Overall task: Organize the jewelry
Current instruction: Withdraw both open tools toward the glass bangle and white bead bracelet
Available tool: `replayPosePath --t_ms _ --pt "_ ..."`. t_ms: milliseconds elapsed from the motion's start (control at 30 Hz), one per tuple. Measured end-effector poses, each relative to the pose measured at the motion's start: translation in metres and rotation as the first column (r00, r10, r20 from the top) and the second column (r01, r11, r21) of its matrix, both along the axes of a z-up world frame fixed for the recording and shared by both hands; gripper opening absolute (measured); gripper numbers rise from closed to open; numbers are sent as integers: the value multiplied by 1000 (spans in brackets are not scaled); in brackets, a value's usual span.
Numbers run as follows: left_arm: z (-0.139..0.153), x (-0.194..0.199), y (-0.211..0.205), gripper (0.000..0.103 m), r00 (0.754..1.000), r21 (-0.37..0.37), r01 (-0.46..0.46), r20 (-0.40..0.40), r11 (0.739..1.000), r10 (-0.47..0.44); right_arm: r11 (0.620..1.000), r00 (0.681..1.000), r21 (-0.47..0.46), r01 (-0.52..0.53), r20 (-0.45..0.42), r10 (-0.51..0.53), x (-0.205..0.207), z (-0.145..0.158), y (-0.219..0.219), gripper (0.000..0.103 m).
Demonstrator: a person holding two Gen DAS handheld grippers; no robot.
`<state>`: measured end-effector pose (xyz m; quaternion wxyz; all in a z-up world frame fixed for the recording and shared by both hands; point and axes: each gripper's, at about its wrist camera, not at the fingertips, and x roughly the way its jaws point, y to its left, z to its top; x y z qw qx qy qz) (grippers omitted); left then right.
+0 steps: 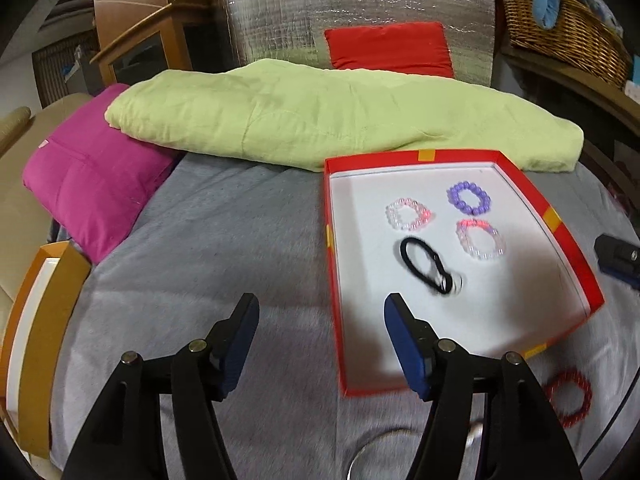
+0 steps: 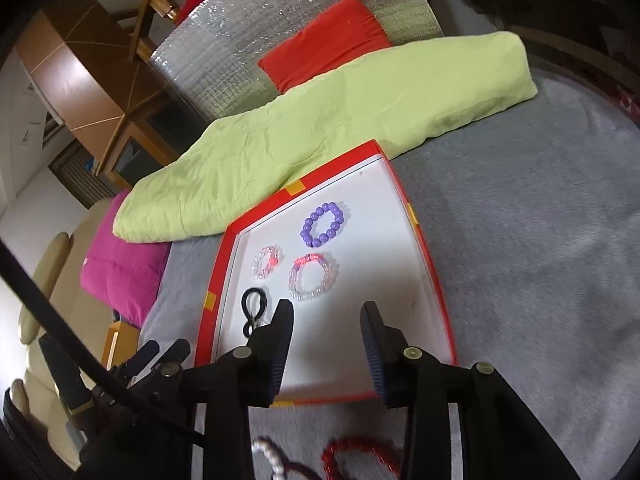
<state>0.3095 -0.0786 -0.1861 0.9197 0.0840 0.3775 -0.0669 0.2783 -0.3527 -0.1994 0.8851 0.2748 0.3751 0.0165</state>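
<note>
A red box lid with a white inside [image 1: 560, 236] [image 2: 436, 280] lies on the grey blanket. In it lie a purple bead bracelet [image 1: 469, 198] [image 2: 323, 225], two clear pink bead bracelets [image 1: 408, 213] [image 1: 480, 239] [image 2: 267, 261] [image 2: 313, 276] and a black hair tie [image 1: 426, 265] [image 2: 252, 316]. My left gripper [image 1: 320, 320] is open and empty over the box's near left edge. My right gripper [image 2: 326, 320] is open and empty over the box's near part. A red bead bracelet [image 1: 570, 398] [image 2: 356, 458] and a white pearl strand [image 2: 272, 460] lie on the blanket outside the box.
A light green folded quilt [image 1: 320, 120] [image 2: 320, 120] lies behind the box. A magenta cushion [image 1: 92, 168] [image 2: 120, 276] sits at the left, a red cushion [image 1: 390, 50] [image 2: 324, 40] against a silver foil panel behind. A wicker basket [image 1: 560, 28] stands at the back right.
</note>
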Motion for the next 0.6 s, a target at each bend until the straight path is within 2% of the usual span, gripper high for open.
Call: replayPosePath --t_ms 300,400,600 --pt "3 -46 12 67 998 41 65 18 997 -66 1000 1000 9 5 -17 -5 -56 3 -5 37" --pt "-2 -60 19 67 998 58 68 8 996 -68 1000 999 -2 3 -39 -3 -70 -3 -4 37" --pt "-10 -93 28 67 995 45 96 -11 994 -96 1000 995 -3 -10 -96 10 -90 -20 -4 37"
